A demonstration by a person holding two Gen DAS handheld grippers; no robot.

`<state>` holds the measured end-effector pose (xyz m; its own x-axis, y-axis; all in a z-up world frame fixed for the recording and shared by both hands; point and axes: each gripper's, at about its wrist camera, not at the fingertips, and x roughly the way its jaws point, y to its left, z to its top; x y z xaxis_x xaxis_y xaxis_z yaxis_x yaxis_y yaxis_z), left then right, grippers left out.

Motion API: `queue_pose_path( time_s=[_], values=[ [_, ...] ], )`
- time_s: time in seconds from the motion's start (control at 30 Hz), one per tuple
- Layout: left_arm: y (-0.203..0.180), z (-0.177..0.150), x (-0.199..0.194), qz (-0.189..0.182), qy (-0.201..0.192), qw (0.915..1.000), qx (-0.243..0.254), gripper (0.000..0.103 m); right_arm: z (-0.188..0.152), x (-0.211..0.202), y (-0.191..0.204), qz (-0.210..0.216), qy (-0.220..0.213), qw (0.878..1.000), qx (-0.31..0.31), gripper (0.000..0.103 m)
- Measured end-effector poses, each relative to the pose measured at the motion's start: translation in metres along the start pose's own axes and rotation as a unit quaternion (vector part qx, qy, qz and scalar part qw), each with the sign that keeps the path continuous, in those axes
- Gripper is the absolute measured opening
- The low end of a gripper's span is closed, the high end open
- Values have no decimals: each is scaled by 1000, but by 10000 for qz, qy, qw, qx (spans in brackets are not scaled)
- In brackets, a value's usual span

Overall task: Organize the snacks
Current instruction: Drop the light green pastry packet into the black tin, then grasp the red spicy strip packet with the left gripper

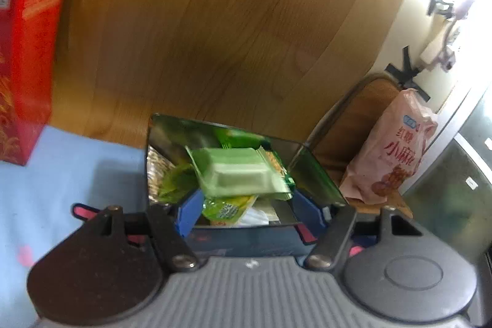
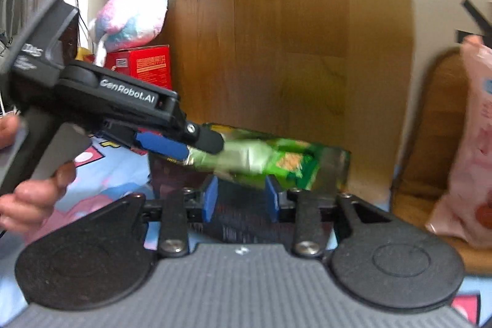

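- Left wrist view: left gripper (image 1: 246, 212) half-open just behind the green snack packet (image 1: 238, 174) in the tin (image 1: 160, 162); release squarely.
- Right gripper (image 2: 241, 199), narrow and empty, should steady the tin ahead.

A green snack packet (image 1: 243, 174) lies tilted across the open top of a clear, reflective box (image 1: 316, 171) at lower centre; a pink snack bag (image 1: 390, 149) stands upright at right.

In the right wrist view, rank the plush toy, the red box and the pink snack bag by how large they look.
1. Pink bag: looks largest, but it sits near the camera and is cut off by the frame edge, so its true size is unsure.
2. Plush toy.
3. Red box: looks smallest, though partly hidden.
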<state>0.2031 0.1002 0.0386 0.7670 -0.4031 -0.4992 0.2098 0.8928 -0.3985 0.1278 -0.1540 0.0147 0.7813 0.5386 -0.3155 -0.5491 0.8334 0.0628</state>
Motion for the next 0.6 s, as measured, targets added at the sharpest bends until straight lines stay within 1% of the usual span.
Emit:
queue_pose_path(
  time_s=[0.03,0.13,0.2,0.3,0.33,0.4,0.47,0.5,0.6],
  values=[
    [-2,-3,-10,9,-79,10000,41,66,-7,-11,0,45,51,9999,88,38],
    [-4,-13,-39,-190,-272,9994,-55,66,-32,-37,0,189,327,9984,428,40],
    [-7,-27,-56,-362,-262,9989,-115,69,-48,-50,5,302,552,9960,635,42],
    [-12,-51,-61,-539,90,9985,-73,69,-63,-63,18,372,771,9936,739,43],
    [-14,-61,-61,-579,249,9980,-67,69,-67,-69,23,404,810,9930,765,46],
    [-15,-83,-58,-725,642,9952,-123,69,-74,-76,30,485,893,9914,822,50],
    [-14,-101,-54,-849,966,9916,-151,69,-78,-78,35,516,1021,9897,865,51],
    [-13,-109,-53,-858,1064,9905,-161,69,-80,-78,37,513,1079,9889,888,51],
    [-12,-130,-54,-966,1310,9863,-273,69,-84,-82,37,518,1034,9879,1029,51]
  ],
)
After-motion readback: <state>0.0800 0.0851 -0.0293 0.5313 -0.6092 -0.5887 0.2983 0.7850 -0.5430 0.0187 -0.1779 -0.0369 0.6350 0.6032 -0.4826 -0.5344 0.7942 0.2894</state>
